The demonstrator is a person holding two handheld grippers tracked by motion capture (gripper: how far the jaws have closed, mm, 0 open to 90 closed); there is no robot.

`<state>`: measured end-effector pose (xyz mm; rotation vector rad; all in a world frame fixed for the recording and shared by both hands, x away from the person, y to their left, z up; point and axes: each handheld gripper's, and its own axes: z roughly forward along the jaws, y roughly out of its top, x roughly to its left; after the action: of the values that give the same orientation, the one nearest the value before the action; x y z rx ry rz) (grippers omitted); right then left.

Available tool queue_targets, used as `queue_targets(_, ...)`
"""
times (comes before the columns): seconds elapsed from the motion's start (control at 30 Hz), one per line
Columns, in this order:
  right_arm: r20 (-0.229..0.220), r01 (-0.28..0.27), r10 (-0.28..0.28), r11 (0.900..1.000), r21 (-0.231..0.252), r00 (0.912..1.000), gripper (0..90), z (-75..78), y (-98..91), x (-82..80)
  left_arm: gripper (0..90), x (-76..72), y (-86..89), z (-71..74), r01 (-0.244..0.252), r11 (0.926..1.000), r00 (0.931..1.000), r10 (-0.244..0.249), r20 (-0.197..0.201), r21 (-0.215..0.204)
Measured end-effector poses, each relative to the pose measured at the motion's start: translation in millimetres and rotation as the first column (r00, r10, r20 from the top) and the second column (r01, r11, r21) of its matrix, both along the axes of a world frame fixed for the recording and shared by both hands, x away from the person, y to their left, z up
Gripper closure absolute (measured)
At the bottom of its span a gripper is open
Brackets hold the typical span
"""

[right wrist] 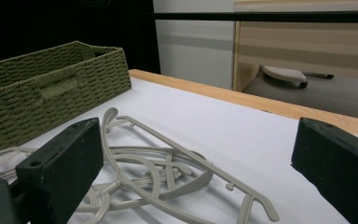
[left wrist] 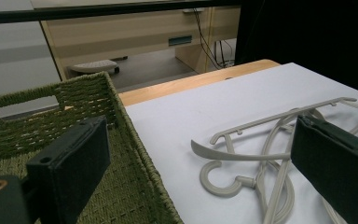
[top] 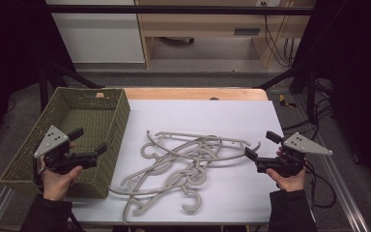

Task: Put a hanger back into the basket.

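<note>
A tangled pile of several beige plastic hangers (top: 183,162) lies in the middle of the white table sheet (top: 207,111). An empty green woven basket (top: 121,111) stands at the left. My left gripper (top: 91,141) hovers open over the basket's near right corner, jaws pointing right toward the hangers (left wrist: 256,154). My right gripper (top: 261,145) is open at the right side of the pile, jaws pointing left, nothing between them. In the right gripper view the hangers (right wrist: 168,163) lie just ahead and the basket (right wrist: 42,88) stands beyond them.
The table's wooden far edge (top: 193,93) runs behind the sheet. Past it are a white cabinet (top: 96,38) and a wooden desk (top: 212,24) on the floor. Metal frame rails (top: 348,193) and cables flank the table on the right.
</note>
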<state>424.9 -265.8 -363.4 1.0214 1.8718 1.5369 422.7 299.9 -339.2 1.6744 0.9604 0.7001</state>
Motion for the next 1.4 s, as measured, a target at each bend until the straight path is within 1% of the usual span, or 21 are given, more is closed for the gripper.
queue_targets(0.07, 0.003, -0.003, 0.003, 1.0000, 0.001, 1.0000, 2.3, 0.4, 0.2, 0.2, 4.0, 0.2, -1.0, -0.3, 0.001, 1.0000, 1.0000, -0.001, 0.001, 0.005)
queue_targets(0.17, -0.001, -0.007, 0.007, 0.9999, -0.015, 1.0000, 2.3, 1.3, 0.8, 0.1, 3.9, 0.6, -2.0, -1.0, 0.001, 0.9999, 1.0000, -0.001, 0.000, 0.014)
queue_targets(0.33, -0.004, -0.017, 0.017, 0.9994, -0.029, 0.9998, 2.4, 0.8, 4.5, 1.0, 3.9, 1.1, -3.3, -2.8, 0.000, 1.0000, 1.0000, 0.000, -0.003, 0.009)
queue_targets(0.4, -0.006, -0.018, 0.018, 0.9992, -0.035, 0.9998, 2.4, 0.2, 7.6, 2.5, 3.9, 1.6, -4.0, -3.5, 0.000, 0.9999, 1.0000, 0.000, -0.005, 0.016)
queue_targets(0.63, -0.026, -0.041, 0.039, 0.9944, -0.097, 0.9989, 4.1, -3.9, 24.0, 12.7, 3.9, 3.3, -6.6, -6.5, 0.006, 0.9997, 0.9998, -0.006, -0.017, 0.025)
queue_targets(0.67, -0.038, -0.054, 0.050, 0.9913, -0.120, 0.9980, 4.5, -5.5, 26.3, 15.2, 3.9, 3.6, -7.1, -6.9, 0.007, 0.9996, 0.9998, -0.007, -0.018, 0.026)
queue_targets(0.7, -0.044, -0.064, 0.059, 0.9894, -0.130, 0.9973, 4.6, -6.7, 27.8, 17.2, 3.9, 4.0, -7.7, -7.3, 0.010, 0.9995, 0.9997, -0.010, -0.021, 0.029)
queue_targets(0.73, -0.067, -0.075, 0.066, 0.9863, -0.147, 0.9956, 4.6, -8.6, 30.5, 19.9, 3.9, 4.2, -8.1, -7.5, 0.011, 0.9995, 0.9997, -0.010, -0.022, 0.031)
queue_targets(0.77, -0.076, -0.084, 0.073, 0.9838, -0.158, 0.9944, 4.7, -9.6, 32.0, 21.9, 3.9, 4.3, -8.5, -7.6, 0.012, 0.9994, 0.9997, -0.011, -0.022, 0.031)
queue_targets(0.87, -0.124, -0.130, 0.108, 0.9743, -0.184, 0.9864, 6.4, -13.9, 39.5, 29.4, 3.9, 4.8, -9.2, -8.6, 0.013, 0.9993, 0.9997, -0.012, -0.023, 0.035)
queue_targets(0.9, -0.124, -0.130, 0.108, 0.9743, -0.184, 0.9864, 6.4, -13.9, 39.5, 29.4, 3.9, 4.8, -9.2, -8.6, 0.013, 0.9993, 0.9997, -0.012, -0.023, 0.035)
queue_targets(0.93, -0.168, -0.157, 0.123, 0.9653, -0.209, 0.9782, 6.6, -17.8, 46.1, 35.6, 3.9, 5.3, -9.7, -9.4, 0.015, 0.9992, 0.9996, -0.014, -0.026, 0.038)
queue_targets(1.0, -0.190, -0.174, 0.130, 0.9557, -0.238, 0.9732, 7.1, -21.3, 50.7, 41.5, 3.9, 5.6, -10.1, -9.9, 0.014, 0.9990, 0.9995, -0.013, -0.027, 0.041)
queue_targets(1.03, -0.190, -0.174, 0.130, 0.9557, -0.238, 0.9732, 7.1, -21.3, 50.7, 41.5, 3.9, 5.6, -10.1, -9.9, 0.014, 0.9990, 0.9995, -0.013, -0.027, 0.041)
queue_targets(1.07, -0.204, -0.180, 0.131, 0.9526, -0.245, 0.9701, 7.2, -22.7, 52.7, 43.7, 3.9, 5.7, -10.0, -10.1, 0.015, 0.9990, 0.9995, -0.014, -0.027, 0.042)
queue_targets(1.1, -0.230, -0.199, 0.140, 0.9449, -0.260, 0.9630, 8.1, -27.3, 58.0, 50.8, 3.9, 5.8, -9.7, -10.4, 0.015, 0.9990, 0.9996, -0.014, -0.026, 0.042)
queue_targets(1.17, -0.238, -0.204, 0.141, 0.9425, -0.265, 0.9610, 8.2, -28.8, 59.5, 52.3, 3.9, 5.9, -9.6, -10.6, 0.015, 0.9989, 0.9996, -0.014, -0.026, 0.044)
queue_targets(1.2, -0.258, -0.212, 0.137, 0.9330, -0.290, 0.9563, 8.6, -32.7, 62.6, 55.7, 3.9, 6.1, -9.6, -11.2, 0.014, 0.9989, 0.9995, -0.013, -0.027, 0.044)
queue_targets(1.33, -0.293, -0.238, 0.143, 0.9170, -0.320, 0.9454, 11.2, -40.0, 67.1, 60.1, 3.9, 6.3, -10.6, -11.7, 0.017, 0.9987, 0.9995, -0.016, -0.029, 0.048)
queue_targets(1.37, -0.293, -0.238, 0.143, 0.9170, -0.320, 0.9454, 11.2, -40.0, 67.1, 60.1, 3.9, 6.3, -10.6, -11.7, 0.017, 0.9987, 0.9995, -0.016, -0.029, 0.048)
queue_targets(1.4, -0.323, -0.261, 0.153, 0.9102, -0.322, 0.9339, 12.6, -44.8, 71.0, 63.0, 3.9, 6.5, -11.6, -12.0, 0.018, 0.9984, 0.9995, -0.017, -0.028, 0.053)
